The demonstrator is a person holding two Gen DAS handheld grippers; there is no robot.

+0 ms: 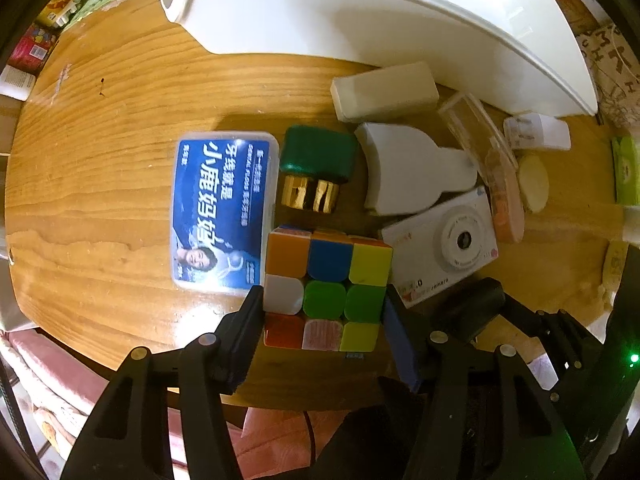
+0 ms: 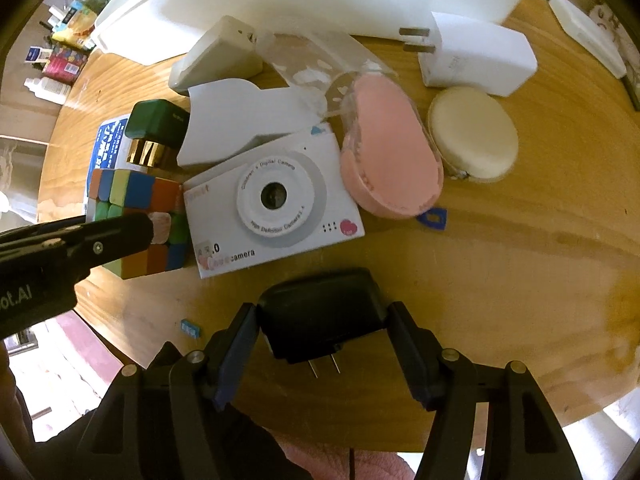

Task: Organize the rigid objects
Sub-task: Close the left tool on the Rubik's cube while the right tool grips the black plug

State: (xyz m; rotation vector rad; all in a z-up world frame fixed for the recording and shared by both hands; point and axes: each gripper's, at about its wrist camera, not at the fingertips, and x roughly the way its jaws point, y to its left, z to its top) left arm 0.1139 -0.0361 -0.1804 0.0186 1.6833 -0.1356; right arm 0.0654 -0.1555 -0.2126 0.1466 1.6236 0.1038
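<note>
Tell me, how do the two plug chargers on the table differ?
The black charger sits between the right gripper fingers, prongs toward the camera; the white charger lies untouched near the white bin, prongs pointing left. The black one looks rounded, the white one boxy. Both have two flat prongs.

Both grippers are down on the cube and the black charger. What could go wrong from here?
1. The left gripper grips the cube, which sits against the toy camera and floss box; lifting may drag them.
2. The right gripper pinches the black charger by its sides, prongs toward the wrist; it may twist when lifted.
3. The two grippers work close together and may collide.
</note>
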